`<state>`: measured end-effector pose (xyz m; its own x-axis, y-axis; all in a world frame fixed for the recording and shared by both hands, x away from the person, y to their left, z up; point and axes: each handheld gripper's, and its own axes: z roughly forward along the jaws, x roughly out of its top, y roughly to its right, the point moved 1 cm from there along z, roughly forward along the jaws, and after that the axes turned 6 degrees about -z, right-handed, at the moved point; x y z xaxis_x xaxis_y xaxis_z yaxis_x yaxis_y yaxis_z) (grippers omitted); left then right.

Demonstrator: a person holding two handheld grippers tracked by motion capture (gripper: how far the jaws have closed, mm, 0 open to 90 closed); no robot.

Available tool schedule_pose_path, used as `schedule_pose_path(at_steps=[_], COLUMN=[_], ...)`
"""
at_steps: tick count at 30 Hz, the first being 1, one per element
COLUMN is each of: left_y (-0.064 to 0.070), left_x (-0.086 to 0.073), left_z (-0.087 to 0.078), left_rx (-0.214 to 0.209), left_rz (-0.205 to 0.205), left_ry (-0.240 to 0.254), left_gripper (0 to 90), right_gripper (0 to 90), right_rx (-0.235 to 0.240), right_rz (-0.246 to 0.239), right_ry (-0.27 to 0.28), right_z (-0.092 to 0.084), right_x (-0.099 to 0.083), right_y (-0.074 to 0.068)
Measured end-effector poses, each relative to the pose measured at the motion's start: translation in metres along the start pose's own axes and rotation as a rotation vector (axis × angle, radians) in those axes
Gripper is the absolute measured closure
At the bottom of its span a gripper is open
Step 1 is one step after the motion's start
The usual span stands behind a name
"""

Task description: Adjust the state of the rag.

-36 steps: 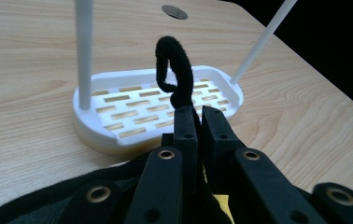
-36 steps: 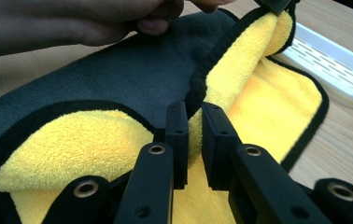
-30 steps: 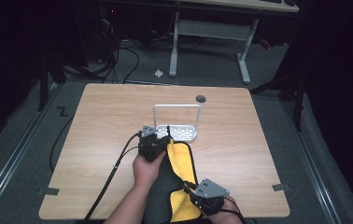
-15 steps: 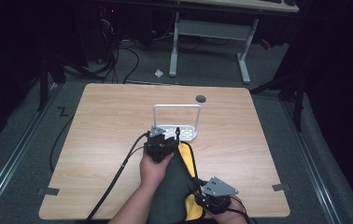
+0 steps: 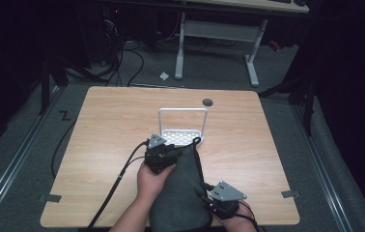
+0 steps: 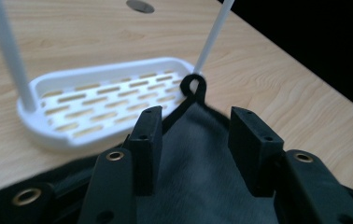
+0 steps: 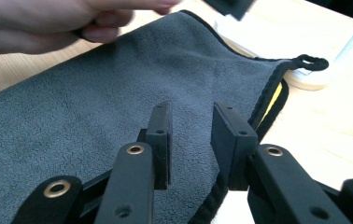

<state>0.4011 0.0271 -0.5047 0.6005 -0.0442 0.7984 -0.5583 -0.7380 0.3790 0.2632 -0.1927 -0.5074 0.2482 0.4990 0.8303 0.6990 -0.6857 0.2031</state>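
A grey cloth [image 5: 180, 193] with black trim lies folded on the table's near side, and a sliver of its yellow side [image 7: 272, 100] peeks out at the edge. Its hanging loop [image 6: 194, 86] rests against the white rack [image 5: 183, 135]. My left gripper [image 5: 175, 152] [image 6: 195, 126] hovers over the cloth's far corner, open; its jaws have just been opening, and nothing is pressed between them. My right gripper [image 5: 208, 197] [image 7: 191, 116] stands over the cloth's near right edge. Its jaws have just been closing but remain apart, with no cloth pinched.
The white rack has a slotted base [image 6: 100, 98] and a tall hoop handle [image 5: 182, 111]. A round cable hole [image 5: 207, 102] sits near the wooden table's [image 5: 108, 116] far edge. Cables trail off the front left. A desk frame [image 5: 219, 34] stands beyond.
The cloth's yellow face was showing; now the grey side is folded over it. The left gripper has let go and shifted slightly right. The right gripper has loosened at the near edge.
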Motion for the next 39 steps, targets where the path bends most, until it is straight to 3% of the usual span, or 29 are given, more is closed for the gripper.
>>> schedule_pose_path(at_steps=[8, 11, 16, 19, 22, 26, 29, 35, 39], left_y=[-0.016, -0.018, -0.017, -0.017, -0.019, -0.023, -0.023, -0.024, -0.024], left_x=[-0.022, -0.034, -0.056, -0.065, -0.063, -0.062, -0.062, -0.063, -0.063], left_z=[-0.032, -0.046, -0.062, -0.062, -0.060, -0.057, -0.054, -0.051, -0.050], left_rx=[0.037, 0.054, 0.032, 0.018, 0.040, 0.030, 0.032, 0.032, 0.034], left_rz=[0.021, 0.065, 0.090, 0.089, 0.112, 0.102, 0.112, 0.123, 0.128], left_ry=[-0.033, -0.064, -0.114, -0.142, -0.155, -0.161, -0.166, -0.173, -0.178], left_gripper=[57.8, 58.6, 67.2, 74.7, 79.2, 81.5, 81.3, 77.3, 77.0], right_gripper=[71.5, 71.5, 71.6, 72.8, 74.6, 75.9, 77.6, 84.4, 84.6], right_rx=[0.001, -0.001, -0.007, -0.007, -0.019, -0.035, -0.039, -0.035, -0.032], right_rz=[-0.002, -0.001, 0.025, 0.041, 0.061, 0.074, 0.062, 0.084, 0.081], right_ry=[-0.014, -0.020, -0.028, -0.044, -0.047, -0.051, -0.078, -0.140, -0.216], right_z=[0.004, 0.005, 0.008, 0.012, 0.015, 0.025, 0.041, 0.080, 0.101], right_x=[-0.001, -0.001, -0.004, -0.005, -0.001, 0.008, 0.017, 0.029, 0.030], right_y=[-0.001, 0.001, 0.009, 0.014, 0.022, 0.034, 0.043, 0.059, 0.062])
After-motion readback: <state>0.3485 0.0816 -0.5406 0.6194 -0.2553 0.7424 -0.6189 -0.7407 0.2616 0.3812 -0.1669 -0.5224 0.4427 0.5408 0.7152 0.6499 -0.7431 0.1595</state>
